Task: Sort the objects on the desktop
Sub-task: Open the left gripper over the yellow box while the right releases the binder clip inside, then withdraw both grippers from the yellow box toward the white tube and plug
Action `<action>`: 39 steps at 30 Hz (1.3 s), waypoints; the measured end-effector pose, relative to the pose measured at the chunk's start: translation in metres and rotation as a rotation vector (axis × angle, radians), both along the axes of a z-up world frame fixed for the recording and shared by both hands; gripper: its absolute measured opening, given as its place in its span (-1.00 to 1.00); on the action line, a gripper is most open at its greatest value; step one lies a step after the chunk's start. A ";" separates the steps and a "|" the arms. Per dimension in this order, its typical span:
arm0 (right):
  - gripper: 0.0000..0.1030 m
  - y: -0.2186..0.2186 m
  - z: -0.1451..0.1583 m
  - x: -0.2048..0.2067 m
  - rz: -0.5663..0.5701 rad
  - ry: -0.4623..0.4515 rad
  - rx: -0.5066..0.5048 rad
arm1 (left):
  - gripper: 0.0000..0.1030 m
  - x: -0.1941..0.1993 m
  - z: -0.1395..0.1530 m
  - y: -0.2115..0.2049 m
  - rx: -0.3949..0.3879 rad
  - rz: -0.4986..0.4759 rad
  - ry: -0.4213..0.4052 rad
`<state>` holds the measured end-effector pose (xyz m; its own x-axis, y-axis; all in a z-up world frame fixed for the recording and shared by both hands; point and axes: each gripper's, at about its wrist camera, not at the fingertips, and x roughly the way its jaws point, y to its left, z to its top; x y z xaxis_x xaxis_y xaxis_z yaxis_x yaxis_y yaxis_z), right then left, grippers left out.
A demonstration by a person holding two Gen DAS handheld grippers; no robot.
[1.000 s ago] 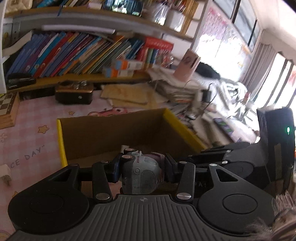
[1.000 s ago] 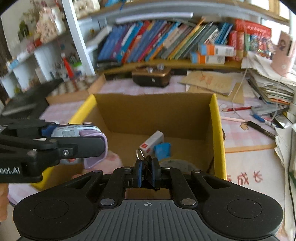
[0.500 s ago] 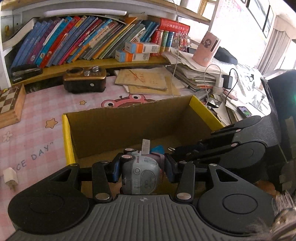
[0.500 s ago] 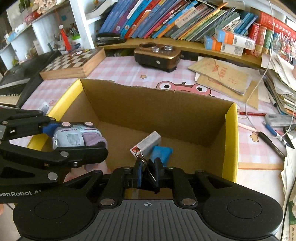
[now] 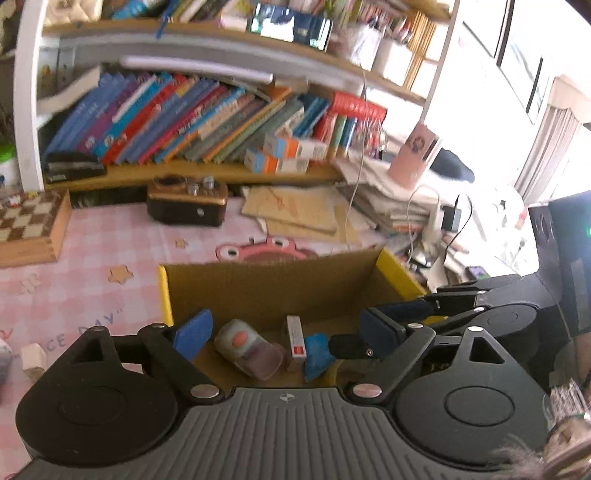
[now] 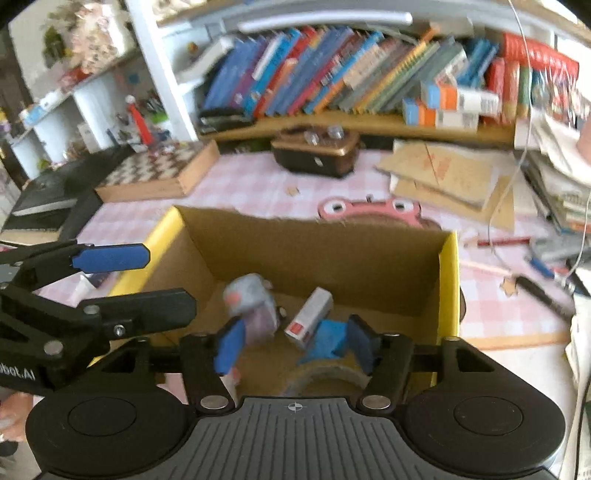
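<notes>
both wrist views over box [image 5: 266, 291]

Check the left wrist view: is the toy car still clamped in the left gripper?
No. The left gripper has just been opening, and the toy car lies loose on the floor of the cardboard box.

- Daylight pours in from the window [image 5: 535, 92] on the far right of the left wrist view, blown out to plain white; the curtain [image 5: 546, 147] beside it is washed pale
- Both views are bright overall, with soft, weak shadows inside the cardboard box [image 6: 314, 251]
- Motion blur smears both pictures: book spines [image 5: 184, 122] on the far shelf are unreadable, and the small toy [image 6: 251, 299] in the box is perhaps the most smeared thing
- Fisheye bending curves the shelf [image 6: 332, 18] and darkens the corners to black
- The near black gripper bodies stay fairly sharp, with dull sheen on their ribbed plastic
</notes>
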<state>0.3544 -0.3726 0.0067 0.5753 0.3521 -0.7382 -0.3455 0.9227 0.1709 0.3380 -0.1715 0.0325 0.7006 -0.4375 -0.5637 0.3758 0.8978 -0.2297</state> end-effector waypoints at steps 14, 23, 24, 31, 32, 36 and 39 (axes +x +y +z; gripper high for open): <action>0.56 -0.017 0.045 -0.060 -0.101 -0.212 0.057 | 0.95 -0.074 0.049 0.021 -0.011 0.064 -0.205; 0.62 -0.027 0.044 -0.110 -0.194 -0.239 0.092 | 1.00 -0.123 0.048 0.043 -0.025 0.118 -0.221; 0.62 -0.027 0.043 -0.116 -0.207 -0.235 0.102 | 1.00 -0.128 0.046 0.047 -0.029 0.121 -0.215; 0.62 -0.022 0.024 -0.158 -0.305 -0.183 0.124 | 1.00 -0.164 0.026 0.074 -0.051 0.164 -0.149; 0.62 -0.020 0.020 -0.164 -0.318 -0.172 0.117 | 1.00 -0.168 0.023 0.077 -0.049 0.169 -0.143; 0.62 -0.012 0.006 -0.186 -0.357 -0.131 0.100 | 1.00 -0.186 0.010 0.092 -0.047 0.183 -0.106; 0.62 -0.004 -0.003 -0.205 -0.380 -0.108 0.086 | 1.00 -0.200 0.002 0.104 -0.044 0.190 -0.090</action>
